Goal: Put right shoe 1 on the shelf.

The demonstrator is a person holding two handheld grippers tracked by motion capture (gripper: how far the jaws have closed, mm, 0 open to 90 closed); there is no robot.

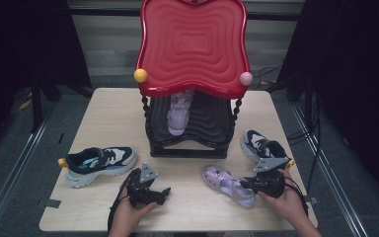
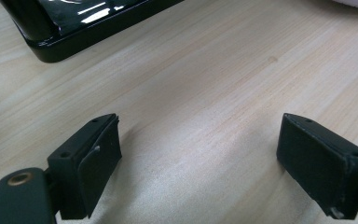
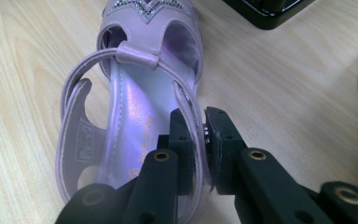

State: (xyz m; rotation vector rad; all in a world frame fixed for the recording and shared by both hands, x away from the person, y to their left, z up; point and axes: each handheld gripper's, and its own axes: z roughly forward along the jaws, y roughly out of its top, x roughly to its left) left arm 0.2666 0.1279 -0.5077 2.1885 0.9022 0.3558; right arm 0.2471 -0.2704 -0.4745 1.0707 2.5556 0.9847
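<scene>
The right fingers (image 3: 200, 140) pinch the purple sandal's (image 3: 135, 107) strap; the left fingers (image 2: 200, 163) are wide apart over the bare bench (image 2: 205, 84). One sandal (image 1: 177, 116) is already on the rack (image 1: 190, 143); this one isn't yet.

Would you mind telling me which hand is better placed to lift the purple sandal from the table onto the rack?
Right. The right claw is shut on the purple sandal's side strap, while the left claw is open over bare table.
</scene>
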